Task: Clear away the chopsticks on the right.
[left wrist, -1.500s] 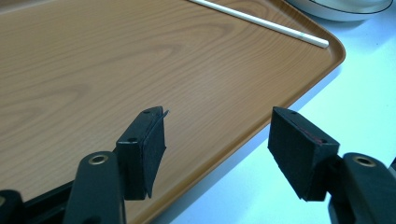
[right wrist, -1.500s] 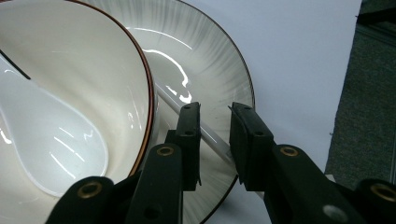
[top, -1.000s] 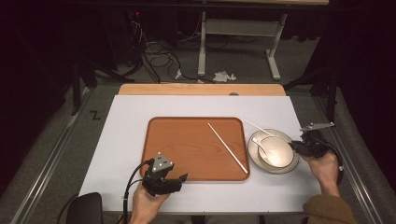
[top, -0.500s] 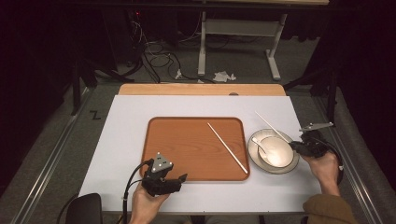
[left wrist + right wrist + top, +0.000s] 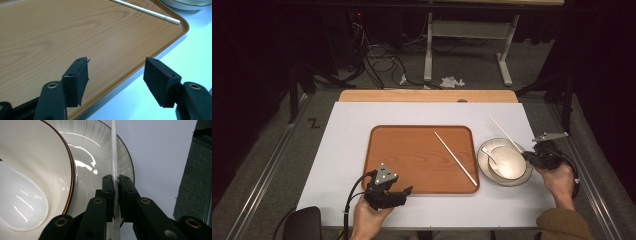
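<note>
Right now my right gripper [image 5: 114, 185] has its jaws pressed tight on a thin white stiff chopstick [image 5: 114, 150], pinched near its lower end; it looks light, smooth and liable to swivel in the pads. Its long axis runs straight ahead from my jaws, over the rim of the white dark-edged plate [image 5: 105, 147] under the white bowl [image 5: 32, 157]. My left gripper [image 5: 116, 77] is spread, holding nothing, above the near edge of the brown wooden tray [image 5: 62, 32], where a second white chopstick [image 5: 147, 11] lies at the far corner.
</note>
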{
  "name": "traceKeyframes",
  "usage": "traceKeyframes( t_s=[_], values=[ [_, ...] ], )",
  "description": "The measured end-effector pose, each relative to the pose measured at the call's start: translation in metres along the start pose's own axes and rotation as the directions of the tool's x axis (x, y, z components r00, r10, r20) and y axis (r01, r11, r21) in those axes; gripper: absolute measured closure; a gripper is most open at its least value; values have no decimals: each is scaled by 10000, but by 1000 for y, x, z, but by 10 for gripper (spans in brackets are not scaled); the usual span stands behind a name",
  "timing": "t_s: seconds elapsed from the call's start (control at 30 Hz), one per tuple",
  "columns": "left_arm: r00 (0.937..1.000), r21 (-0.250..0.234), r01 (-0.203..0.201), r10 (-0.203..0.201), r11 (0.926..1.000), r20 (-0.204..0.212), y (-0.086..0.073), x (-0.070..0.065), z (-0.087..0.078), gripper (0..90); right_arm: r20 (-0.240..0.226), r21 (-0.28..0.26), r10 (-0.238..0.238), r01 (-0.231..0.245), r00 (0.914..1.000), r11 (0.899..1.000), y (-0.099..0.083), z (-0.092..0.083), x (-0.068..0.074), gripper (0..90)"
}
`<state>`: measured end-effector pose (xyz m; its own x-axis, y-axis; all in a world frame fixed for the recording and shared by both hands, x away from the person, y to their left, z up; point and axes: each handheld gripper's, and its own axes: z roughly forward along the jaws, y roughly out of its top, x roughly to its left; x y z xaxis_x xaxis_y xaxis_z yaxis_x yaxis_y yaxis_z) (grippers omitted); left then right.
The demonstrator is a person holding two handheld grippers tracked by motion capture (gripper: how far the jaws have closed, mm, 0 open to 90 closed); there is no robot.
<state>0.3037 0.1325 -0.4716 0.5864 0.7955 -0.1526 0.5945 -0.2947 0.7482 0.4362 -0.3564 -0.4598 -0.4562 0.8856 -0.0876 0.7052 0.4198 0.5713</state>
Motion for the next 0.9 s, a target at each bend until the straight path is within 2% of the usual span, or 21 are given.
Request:
traceKeyframes(
  t_s=[0.23, 0.33, 0.53, 0.7, 0.9],
  values=[
    [9998, 53, -137, 136, 9999, 144, 3, -1, 3, 367, -36, -446, 53, -54, 10000, 9990, -2, -11, 2, 850],
    [9995, 78, -237, 235, 9997, 231, 5, -1, 6, 367, -52, -696, 150, -153, 9999, 9975, -4, -19, 4, 850],
    [9980, 106, -415, 409, 9991, 484, 10, -4, 13, 367, 32, -1149, 69, -65, 10000, 9934, -7, -39, 14, 851],
    [9951, 166, -657, 642, 9977, 757, 16, -6, 19, 367, -21, -1560, -19, 15, 10000, 9877, -9, -57, 28, 851],
    [9906, 192, -892, 867, 9958, 1058, 23, -8, 26, 369, -119, -1860, -288, 261, 9995, 9822, -9, -76, 55, 850]
  ],
)
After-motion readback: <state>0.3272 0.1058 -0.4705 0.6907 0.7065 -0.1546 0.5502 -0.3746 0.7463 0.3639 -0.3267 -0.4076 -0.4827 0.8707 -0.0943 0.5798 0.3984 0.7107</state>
